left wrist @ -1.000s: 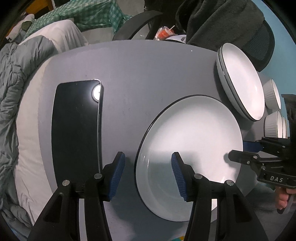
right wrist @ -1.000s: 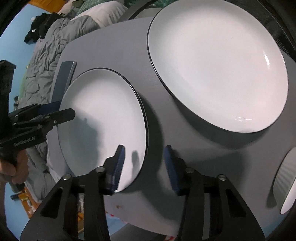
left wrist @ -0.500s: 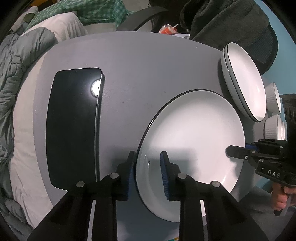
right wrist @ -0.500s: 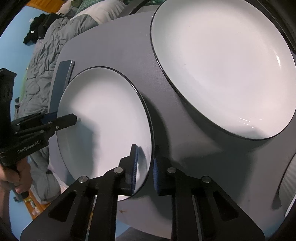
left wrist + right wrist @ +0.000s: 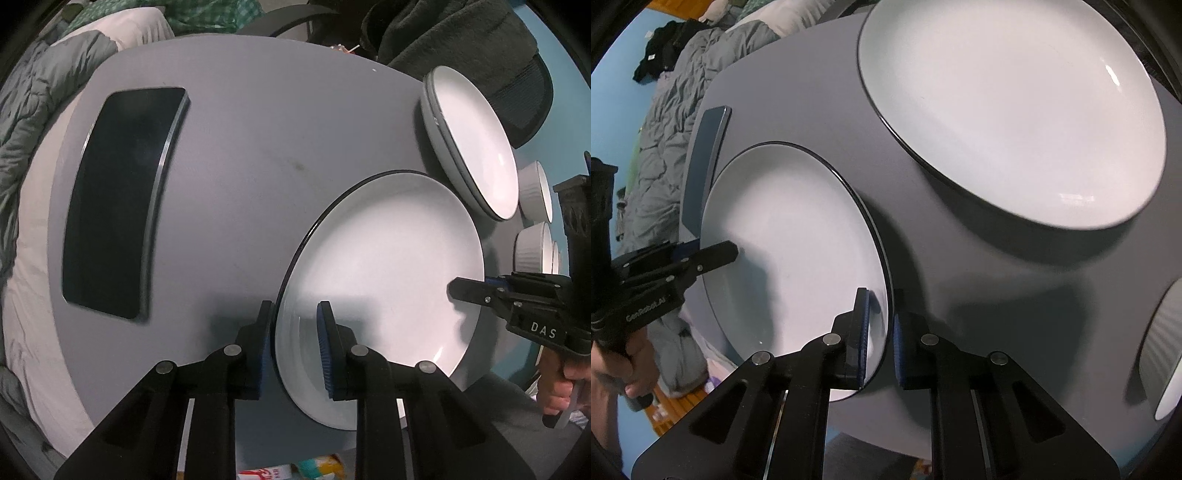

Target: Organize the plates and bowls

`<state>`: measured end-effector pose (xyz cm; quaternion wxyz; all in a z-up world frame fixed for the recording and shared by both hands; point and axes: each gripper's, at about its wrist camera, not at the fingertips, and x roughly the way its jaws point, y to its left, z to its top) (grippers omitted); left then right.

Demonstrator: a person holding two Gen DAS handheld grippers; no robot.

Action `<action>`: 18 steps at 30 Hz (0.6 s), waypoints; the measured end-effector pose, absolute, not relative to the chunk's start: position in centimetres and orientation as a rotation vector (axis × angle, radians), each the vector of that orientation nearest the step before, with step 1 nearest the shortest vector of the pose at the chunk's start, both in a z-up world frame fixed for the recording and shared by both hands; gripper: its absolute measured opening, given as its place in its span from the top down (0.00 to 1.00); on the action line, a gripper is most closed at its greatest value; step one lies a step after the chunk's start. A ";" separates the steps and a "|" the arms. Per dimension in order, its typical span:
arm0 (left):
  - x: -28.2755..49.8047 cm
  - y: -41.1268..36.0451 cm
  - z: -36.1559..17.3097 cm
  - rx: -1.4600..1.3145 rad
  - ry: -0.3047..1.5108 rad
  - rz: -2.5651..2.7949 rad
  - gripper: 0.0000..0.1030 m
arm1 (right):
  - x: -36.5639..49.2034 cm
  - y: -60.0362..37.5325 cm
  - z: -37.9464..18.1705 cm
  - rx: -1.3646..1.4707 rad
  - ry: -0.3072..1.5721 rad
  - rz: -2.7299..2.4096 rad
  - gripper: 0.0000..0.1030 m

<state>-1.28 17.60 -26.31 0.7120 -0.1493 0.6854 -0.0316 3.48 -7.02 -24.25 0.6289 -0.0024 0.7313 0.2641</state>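
Note:
A white plate with a dark rim (image 5: 384,266) is held over the grey table (image 5: 258,147), lifted off it with a shadow below. My left gripper (image 5: 293,339) is shut on its near rim. My right gripper (image 5: 879,332) is shut on the opposite rim of the same plate (image 5: 790,251). Each gripper shows in the other's view, the right one (image 5: 469,291) and the left one (image 5: 716,254). A stack of like plates (image 5: 476,144) sits at the table's far right and fills the right wrist view's top (image 5: 1015,110). Ribbed white bowls (image 5: 535,192) stand beyond it.
A black phone (image 5: 118,206) lies on the left of the table. A grey duvet (image 5: 33,92) lies beyond the left edge, a dark jacket on a chair (image 5: 443,33) behind the table. One ribbed bowl (image 5: 1167,347) is at the right wrist view's edge.
Both grippers closed from open onto opposite rims of the plate, and the plate has risen off the table and shifted right toward the stack.

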 end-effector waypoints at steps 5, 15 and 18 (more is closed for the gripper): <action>-3.0 15.6 -26.4 -0.381 1.518 -0.050 0.78 | 3.4 -9.2 -24.0 -0.007 1.682 0.587 0.88; -4.6 11.5 -26.7 -0.424 1.534 -0.060 0.78 | 2.7 -13.9 -23.6 -0.043 1.669 0.553 0.88; -3.6 8.9 -26.7 -0.406 1.541 -0.078 0.78 | 2.6 -15.6 -23.6 -0.026 1.667 0.540 0.88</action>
